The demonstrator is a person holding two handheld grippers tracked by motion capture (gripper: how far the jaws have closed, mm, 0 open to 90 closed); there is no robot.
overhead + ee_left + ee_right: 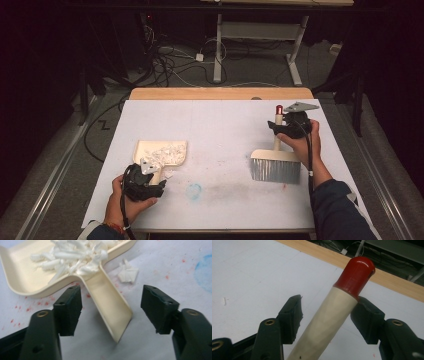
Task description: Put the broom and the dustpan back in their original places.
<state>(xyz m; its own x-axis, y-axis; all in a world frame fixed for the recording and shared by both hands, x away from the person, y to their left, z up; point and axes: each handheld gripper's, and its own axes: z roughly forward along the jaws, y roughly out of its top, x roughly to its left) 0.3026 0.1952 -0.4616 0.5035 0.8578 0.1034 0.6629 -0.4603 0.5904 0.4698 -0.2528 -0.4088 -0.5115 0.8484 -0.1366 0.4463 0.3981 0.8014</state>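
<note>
Left gripper (152,179), in the person's left hand near the front left of the white sheet (215,125): jaws open, standing either side of the dustpan's handle (110,307) with a clear gap on both sides, neither pad touching it.

Dustpan (150,149), cream-coloured: flat on the sheet just beyond that gripper, handle pointing back toward the person. Inside the pan, a heap of white paper scraps (72,257). One more scrap (128,273) on the sheet just beside the handle, outside the pan. Fine red specks around the pan in the left gripper view, and a blue smudge (194,190) to the right of the gripper.

Right gripper (285,125), in the right hand at the far right of the sheet: jaws open around the brush handle (329,317). Left pad clearly apart from the handle; right pad just at it, below the red cap (357,275), not clamping.

Brush (276,167): bristles down on the sheet at the right, well apart from the dustpan, handle reaching away toward the wooden table edge (220,93), red cap past the jaws.
</note>
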